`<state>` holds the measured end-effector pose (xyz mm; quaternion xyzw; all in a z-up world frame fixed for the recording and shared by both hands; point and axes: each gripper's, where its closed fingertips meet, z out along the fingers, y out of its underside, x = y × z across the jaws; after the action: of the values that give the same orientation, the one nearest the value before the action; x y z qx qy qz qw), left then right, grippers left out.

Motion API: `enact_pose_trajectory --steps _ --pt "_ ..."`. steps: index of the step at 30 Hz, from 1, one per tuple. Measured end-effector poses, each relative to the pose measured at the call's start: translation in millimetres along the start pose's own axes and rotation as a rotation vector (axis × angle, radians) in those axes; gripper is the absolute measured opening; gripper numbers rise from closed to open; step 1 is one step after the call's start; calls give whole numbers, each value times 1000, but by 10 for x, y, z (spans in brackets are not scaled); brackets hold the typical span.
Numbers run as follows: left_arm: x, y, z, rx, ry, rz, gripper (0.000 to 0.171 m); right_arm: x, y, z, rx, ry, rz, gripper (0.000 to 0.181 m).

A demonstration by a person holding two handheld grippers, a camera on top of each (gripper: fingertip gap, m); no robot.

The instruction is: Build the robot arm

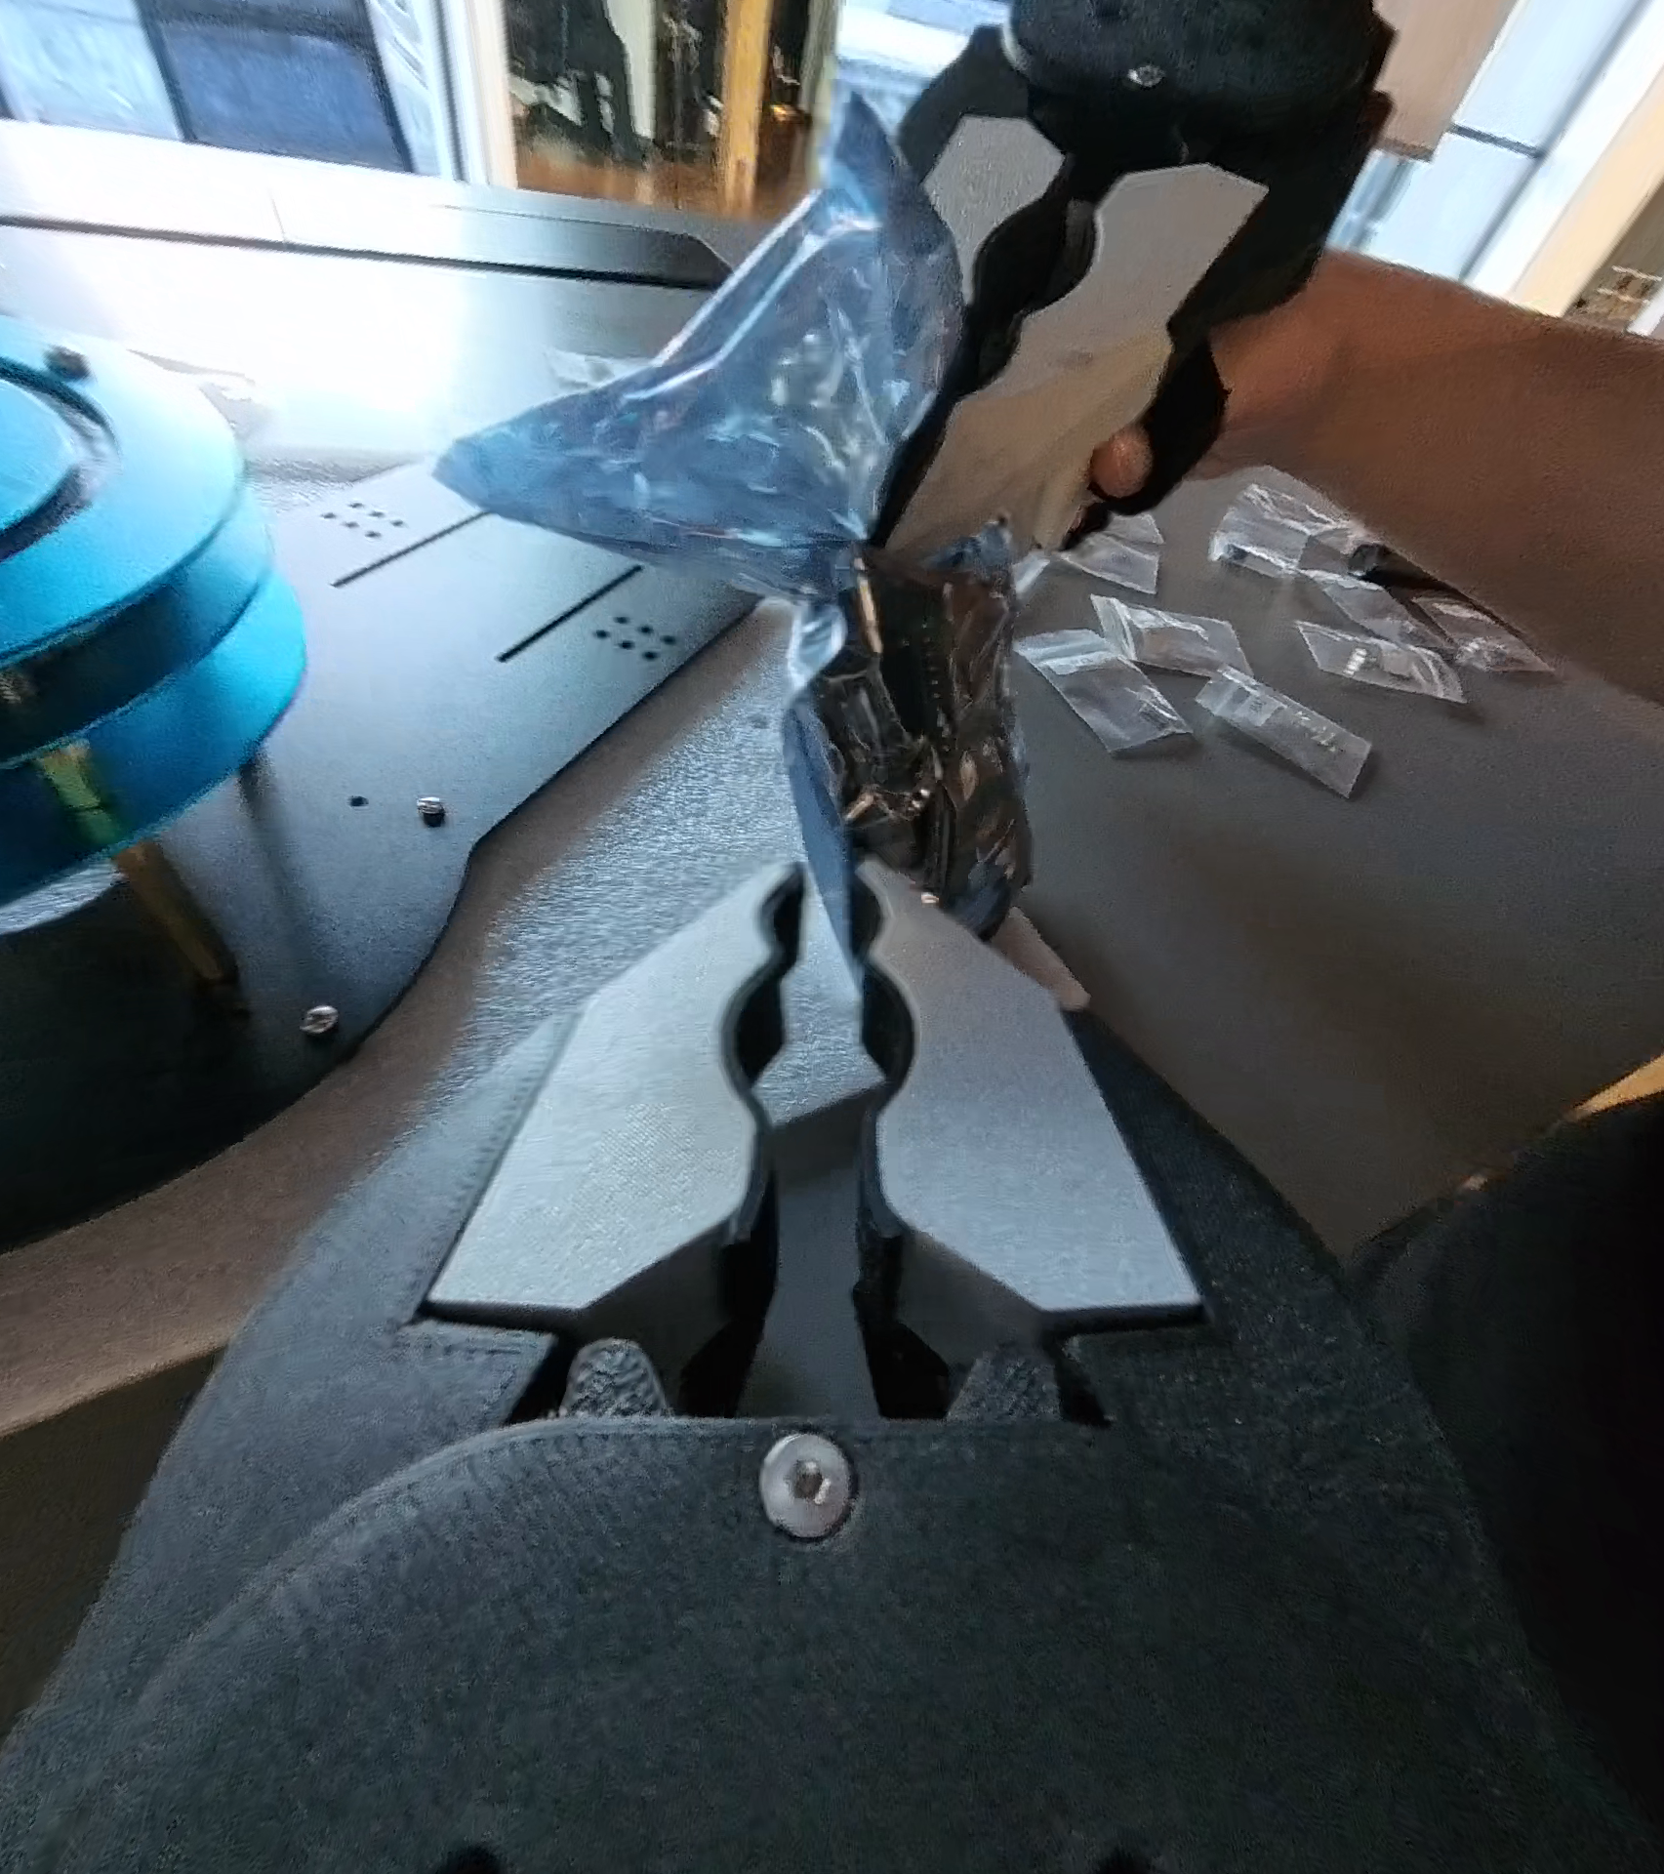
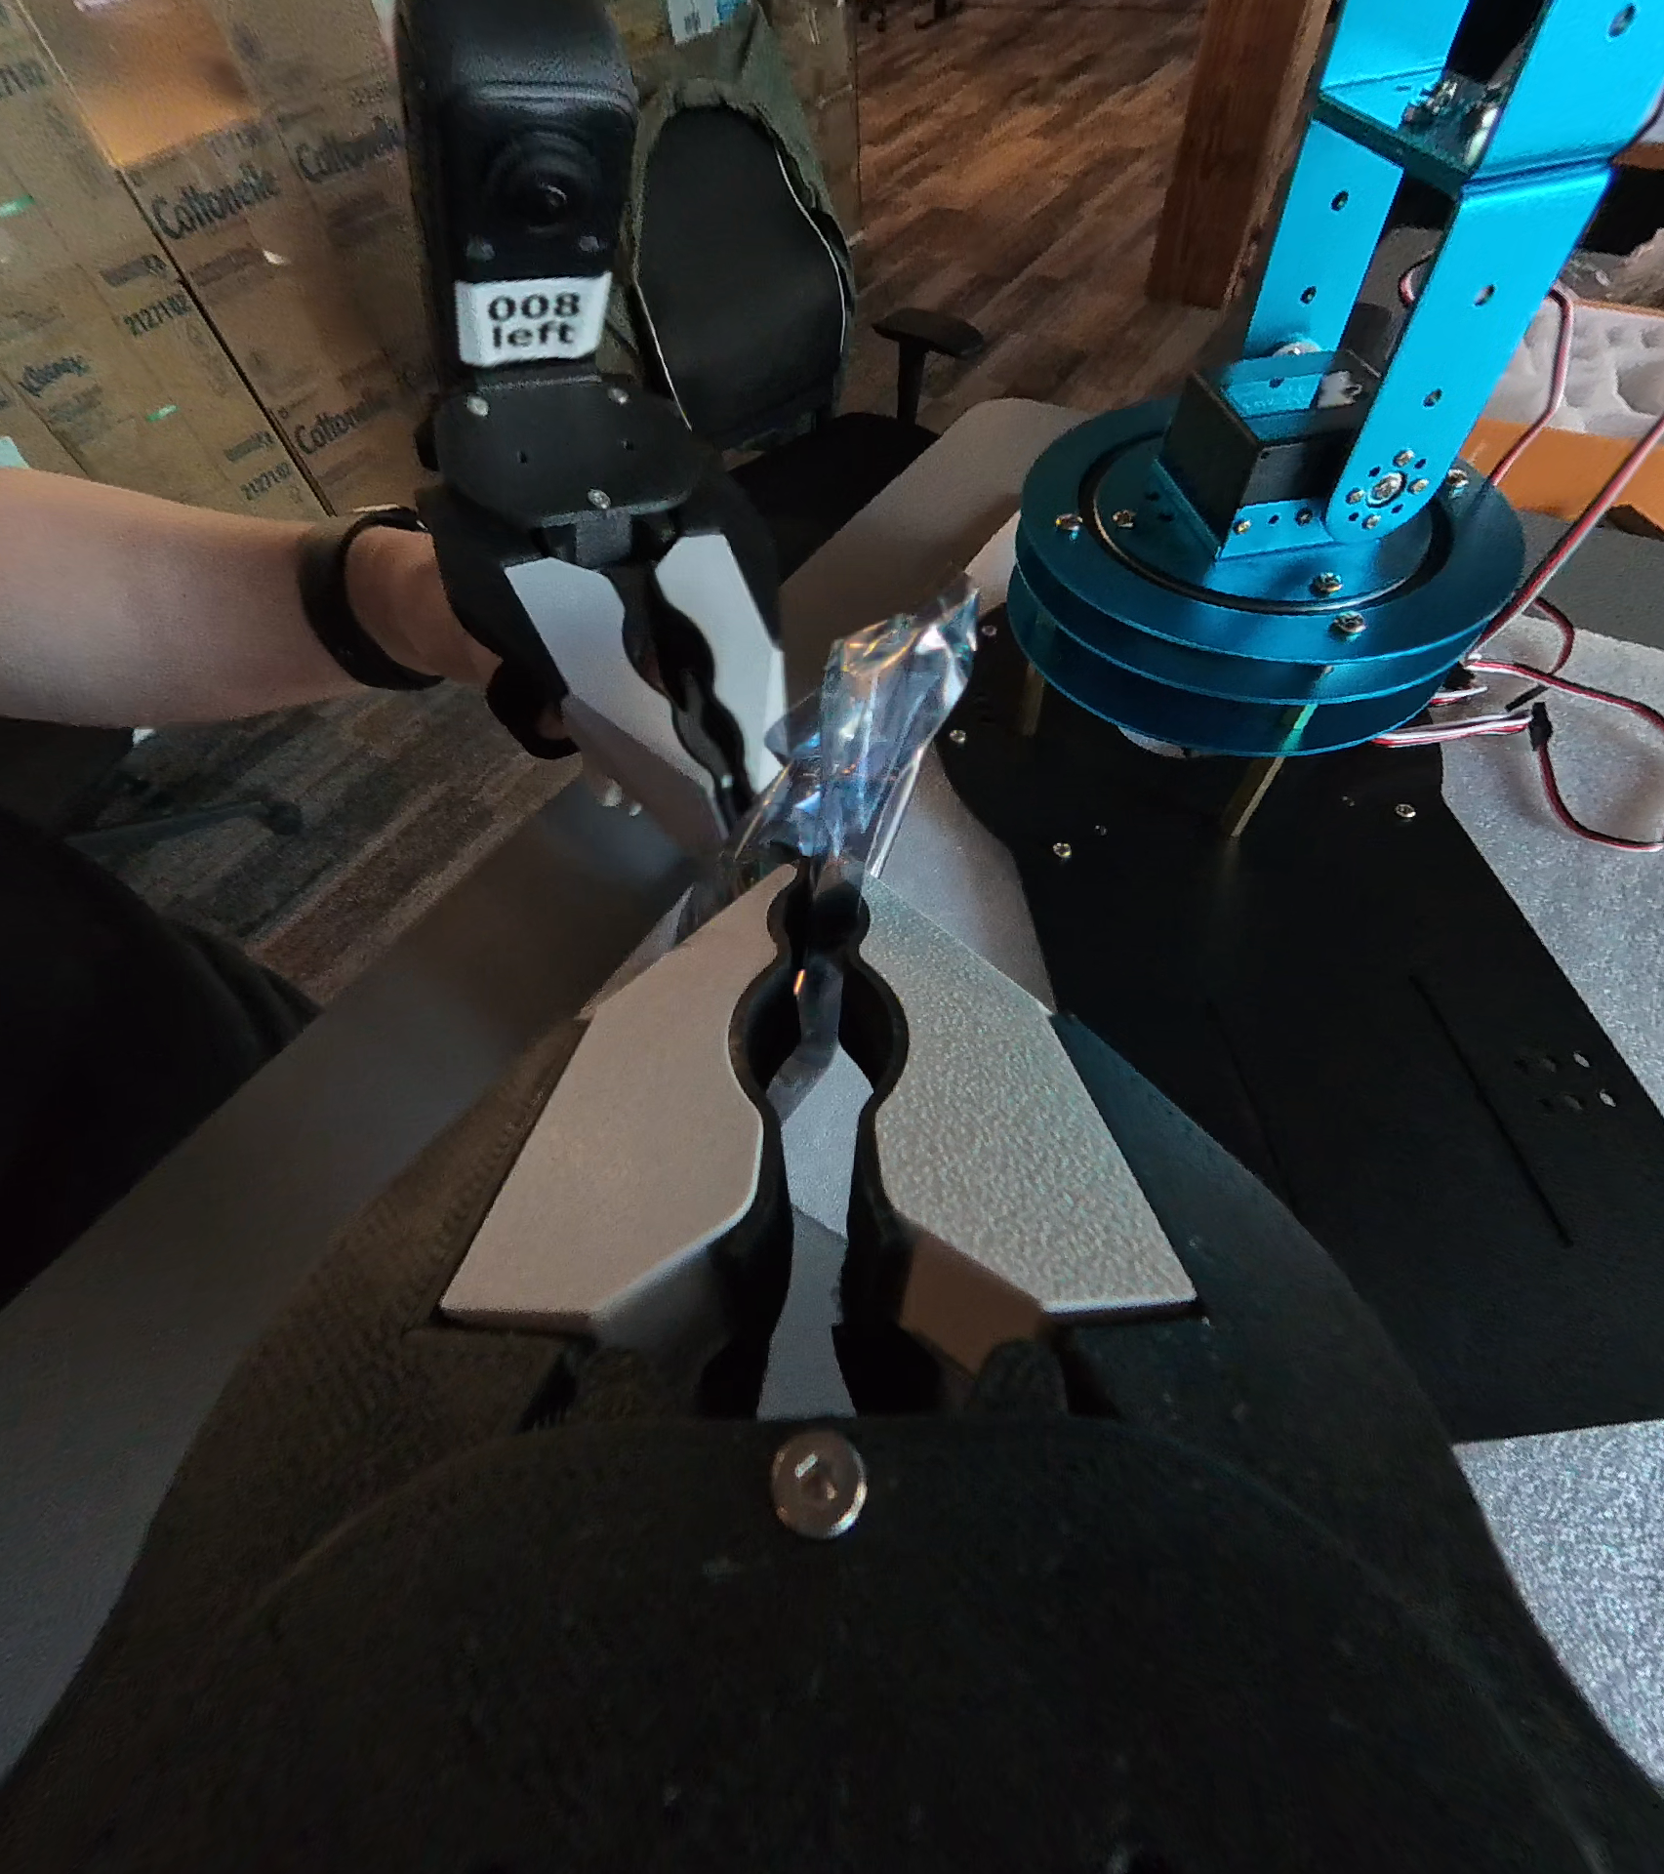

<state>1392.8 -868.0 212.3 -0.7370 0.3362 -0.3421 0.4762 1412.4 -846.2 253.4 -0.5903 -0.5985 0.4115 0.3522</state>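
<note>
Hand-held gripper, left and right: both clamped on one bluish plastic bag, above tabletop, beside blue turntable base.

Bluish translucent plastic bag, crumpled, enclosing a dark part with metallic glints: hanging above the grey table, stretching between the left gripper, which is pinching its lower edge, and the right gripper, which is pinching its middle. Upper portion is flaring out leftward.
</note>
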Motion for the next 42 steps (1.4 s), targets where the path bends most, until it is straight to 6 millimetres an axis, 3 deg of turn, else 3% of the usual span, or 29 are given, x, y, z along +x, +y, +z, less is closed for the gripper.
enact_pose_trajectory --steps 10,19,22,24,33,42 --pt "28 -18 -11 -71 -12 154 0 -37 13 -15 -63 -34 120 0" --pt "75 -33 -48 -32 113 11 0 -115 5 -44 -91 -57 118 0" --pt "37 -76 -60 -25 130 -15 10 -103 -12 -36 -93 -61 104 0" --pt "87 -96 -48 -38 166 6 0 -102 -34 -31 -84 -79 112 0" --pt "62 -105 18 -139 74 203 0 -33 -8 -17 -78 -105 169 0" --pt "-3 -169 92 -125 -12 190 0 22 -14 -62 -99 -74 167 0"
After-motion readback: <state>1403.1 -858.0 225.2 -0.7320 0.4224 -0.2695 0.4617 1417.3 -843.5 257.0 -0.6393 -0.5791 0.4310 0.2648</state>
